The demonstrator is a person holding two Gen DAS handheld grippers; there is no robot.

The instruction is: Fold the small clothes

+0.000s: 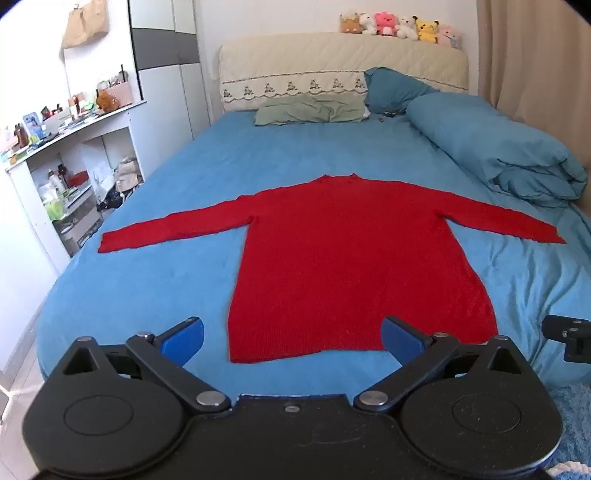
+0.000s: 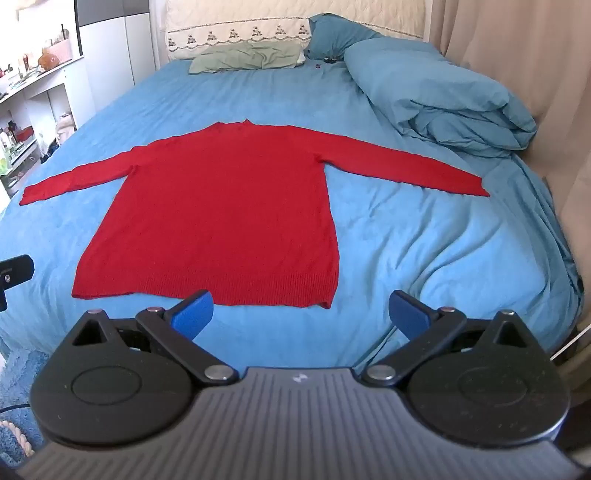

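Two claws hang at the foot of the bed (image 1: 147, 280), neither touching any cloth; the left claw (image 1: 291, 338) has its blue pads (image 1: 183, 339) spread wide apart with nothing between them, and the right claw (image 2: 301, 314) likewise stands wide apart and empty; in the left wrist view a black part of the right claw shows at the right edge, and in the right wrist view a black part of the left one shows at the left edge.

The red sweater (image 1: 351, 258) lies flat on the blue sheet, hem toward the claws and neck toward the headboard (image 1: 343, 62), with both sleeves stretched straight out to the sides; its hem sits just beyond the fingertips in both views; the left claw looks over the hem's left part, the right claw over the hem's right corner (image 2: 328, 301).

Further up the bed, a green pillow (image 1: 310, 109) lies against the headboard, a darker blue pillow (image 1: 395, 86) beside it, and a rolled blue duvet (image 1: 498, 147) along the right side, well apart from the sweater; a row of plush toys (image 1: 400, 26) sits on top of the headboard; a white shelf unit (image 1: 70, 155) crowded with small items stands left of the bed.
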